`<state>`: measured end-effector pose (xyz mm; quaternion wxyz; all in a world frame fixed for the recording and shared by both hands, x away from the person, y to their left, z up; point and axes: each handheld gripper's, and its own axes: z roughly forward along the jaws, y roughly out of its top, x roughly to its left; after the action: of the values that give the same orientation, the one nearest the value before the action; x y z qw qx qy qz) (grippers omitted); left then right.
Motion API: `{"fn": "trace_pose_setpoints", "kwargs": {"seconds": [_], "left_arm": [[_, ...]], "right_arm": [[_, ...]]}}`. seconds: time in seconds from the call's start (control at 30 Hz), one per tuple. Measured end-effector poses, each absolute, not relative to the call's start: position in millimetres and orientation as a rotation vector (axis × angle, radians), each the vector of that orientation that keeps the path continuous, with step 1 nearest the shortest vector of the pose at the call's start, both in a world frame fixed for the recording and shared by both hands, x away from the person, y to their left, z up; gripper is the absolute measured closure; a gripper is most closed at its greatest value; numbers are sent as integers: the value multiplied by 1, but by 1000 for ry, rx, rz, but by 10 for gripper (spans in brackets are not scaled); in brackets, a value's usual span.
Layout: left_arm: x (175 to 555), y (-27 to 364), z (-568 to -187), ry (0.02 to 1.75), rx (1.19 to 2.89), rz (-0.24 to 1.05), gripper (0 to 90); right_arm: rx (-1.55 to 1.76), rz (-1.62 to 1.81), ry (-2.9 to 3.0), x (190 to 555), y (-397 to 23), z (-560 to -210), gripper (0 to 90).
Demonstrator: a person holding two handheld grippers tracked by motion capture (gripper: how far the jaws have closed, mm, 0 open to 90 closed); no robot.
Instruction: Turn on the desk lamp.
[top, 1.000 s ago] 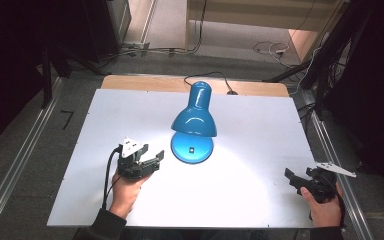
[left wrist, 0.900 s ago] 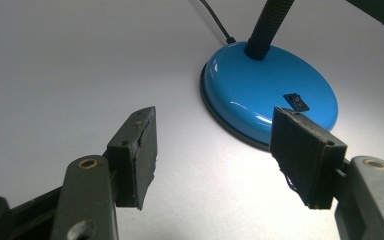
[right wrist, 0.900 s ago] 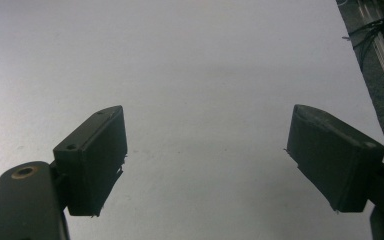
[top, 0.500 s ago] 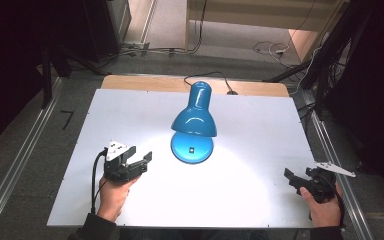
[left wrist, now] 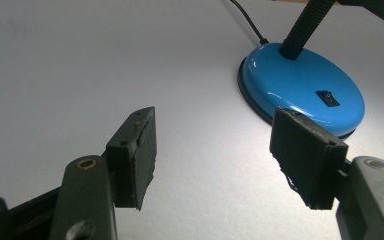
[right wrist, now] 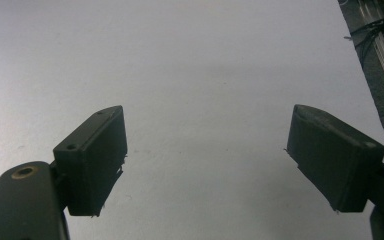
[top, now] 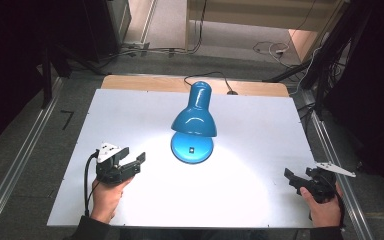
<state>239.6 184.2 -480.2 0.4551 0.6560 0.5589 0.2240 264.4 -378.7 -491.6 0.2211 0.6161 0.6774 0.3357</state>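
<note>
1. Nearest edge of the white table (top: 130, 115): two hands come in from the bottom of the high view, each holding a hand-held gripper.
2. Left hand-held gripper (top: 130, 164): sits at the near left of the table, jaws pointing right and a little away, toward the lamp. Jaws spread, nothing between them; in the left gripper view (left wrist: 215, 150) bare table shows in the gap. A black cable loops from its rear down past the left hand (top: 107, 197).
3. Right hand-held gripper (top: 292, 179): near right corner, close to the table's right edge, jaws pointing left. Jaws spread, empty; the right gripper view (right wrist: 205, 155) shows plain table surface between the pads. Right hand (top: 325, 205) grips it from behind; a grey three-cornered plate rides on top.
4. Blue desk lamp (top: 194, 120): stands at mid-table, beyond and to the right of the left hand-held gripper, apart from it. Round blue base (left wrist: 305, 90) rests flat on the table, a small black rocker switch (left wrist: 327, 98) on top. A black flexible neck rises from the base; the shade hangs over the base, lit, throwing a bright pool on the table around it.
5. Farther: the lamp's black cord (top: 207, 76) runs off the far edge of the table over a wooden strip.
6. Beyond: dark floor, metal rails on either side of the table, loose cables.
</note>
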Motion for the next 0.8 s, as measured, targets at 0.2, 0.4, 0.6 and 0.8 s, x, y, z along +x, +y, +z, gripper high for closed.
{"fn": "trace_pose_setpoints", "kwargs": {"seconds": [0.2, 0.4, 0.6, 0.8], "left_arm": [[236, 190, -480, 1389, 1616, 559, 357], [233, 194, -480, 1393, 1614, 559, 356], [230, 197, -480, 1397, 1611, 561, 346], [224, 206, -480, 1413, 1600, 565, 346]], "right_arm": [[1703, 927, 1874, 264, -379, -492, 150], [1699, 926, 1876, 265, -379, -492, 150], [1704, 924, 1873, 264, -379, -492, 150], [1705, 928, 1871, 264, -379, -492, 150]]}}
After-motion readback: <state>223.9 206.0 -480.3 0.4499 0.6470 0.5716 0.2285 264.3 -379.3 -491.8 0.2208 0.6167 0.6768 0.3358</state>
